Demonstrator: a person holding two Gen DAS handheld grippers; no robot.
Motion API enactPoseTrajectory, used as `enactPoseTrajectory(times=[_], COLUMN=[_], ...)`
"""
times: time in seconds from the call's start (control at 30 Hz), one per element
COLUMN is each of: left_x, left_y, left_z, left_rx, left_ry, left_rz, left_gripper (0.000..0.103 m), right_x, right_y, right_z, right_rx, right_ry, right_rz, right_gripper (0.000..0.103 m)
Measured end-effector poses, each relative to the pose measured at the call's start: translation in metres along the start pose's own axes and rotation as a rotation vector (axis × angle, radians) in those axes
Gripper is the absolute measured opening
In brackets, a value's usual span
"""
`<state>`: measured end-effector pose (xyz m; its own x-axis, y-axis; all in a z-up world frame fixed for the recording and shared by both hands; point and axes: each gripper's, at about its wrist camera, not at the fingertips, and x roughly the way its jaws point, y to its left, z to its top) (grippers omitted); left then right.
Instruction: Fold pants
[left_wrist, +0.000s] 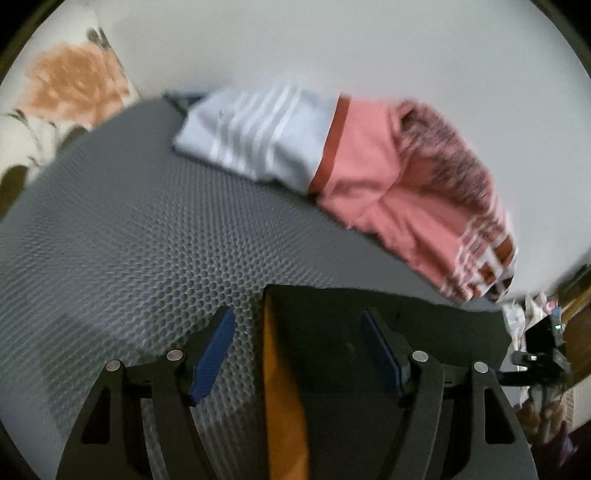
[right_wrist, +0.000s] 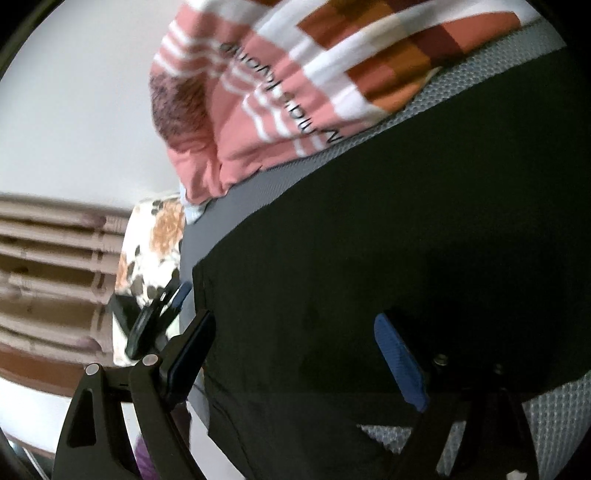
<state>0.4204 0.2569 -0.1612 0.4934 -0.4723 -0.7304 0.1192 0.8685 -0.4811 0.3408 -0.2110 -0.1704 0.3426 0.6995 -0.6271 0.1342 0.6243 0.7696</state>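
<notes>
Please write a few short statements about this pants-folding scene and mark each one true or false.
1. Both hand-held grippers are open: the left hand-held gripper and the right hand-held gripper. True.
2. The black pants lie on a grey mat. True.
3. The pink garment is clamped in the left hand-held gripper. False; it lies further back on the mat, apart from the fingers.
4. An orange stripe shows on the pants. True.
5. The striped garment beside the pink garment is green. False; it is pale blue with white stripes.
</notes>
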Motion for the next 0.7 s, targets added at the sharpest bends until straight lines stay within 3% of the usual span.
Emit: enactPoseTrajectory(times=[0.03, 0.07, 0.13, 0.2, 0.23, 0.27, 0.3, 0.37, 0.5, 0.57, 0.7], left_x=[0.008, 0.008, 0.017, 0.024, 0.025, 0.027, 0.028, 0.022, -0.001, -0.017, -0.070], left_y=[0.001, -0.001, -0.005, -0.012, -0.016, -0.016, -0.014, -0.008, -0.036, -0.047, -0.084], left_z=[0.000, -0.001, 0.001, 0.001, 0.002, 0.003, 0.003, 0.001, -0.015, -0.022, -0.054], left_rx=[0.003, 0.024, 0.040, 0.070, 0.079, 0.074, 0.062, 0.029, 0.144, 0.158, 0.252], left_ry=[0.030, 0.008, 0.053, 0.061, 0.059, 0.071, 0.072, 0.047, -0.057, -0.104, -0.272], left_rz=[0.017, 0.001, -0.073, -0.057, -0.030, -0.012, 0.016, 0.006, 0.087, 0.072, 0.044], left_gripper=[0.071, 0.071, 0.071, 0.066, 0.059, 0.032, 0.013, 0.011, 0.008, 0.008, 0.007], right_x=[-0.001, -0.002, -0.005, -0.007, -0.008, -0.009, -0.009, -0.009, -0.014, -0.016, -0.022], right_y=[0.004, 0.005, 0.006, 0.007, 0.007, 0.008, 0.009, 0.012, 0.009, 0.002, -0.016], right_z=[-0.002, -0.003, -0.004, -0.004, -0.004, -0.004, -0.005, -0.005, -0.003, 0.002, 0.014], right_rx=[-0.017, -0.025, -0.029, -0.022, -0.020, -0.020, -0.022, -0.036, -0.050, -0.022, 0.069], right_ry=[0.000, -0.002, -0.009, -0.015, -0.016, -0.018, -0.019, -0.023, -0.037, -0.048, -0.066], right_rz=[-0.007, -0.007, 0.000, 0.010, 0.013, 0.016, 0.020, 0.014, -0.003, 0.012, 0.097], right_gripper=[0.087, 0.087, 0.087, 0.087, 0.087, 0.087, 0.087, 0.087, 0.087, 0.087, 0.087])
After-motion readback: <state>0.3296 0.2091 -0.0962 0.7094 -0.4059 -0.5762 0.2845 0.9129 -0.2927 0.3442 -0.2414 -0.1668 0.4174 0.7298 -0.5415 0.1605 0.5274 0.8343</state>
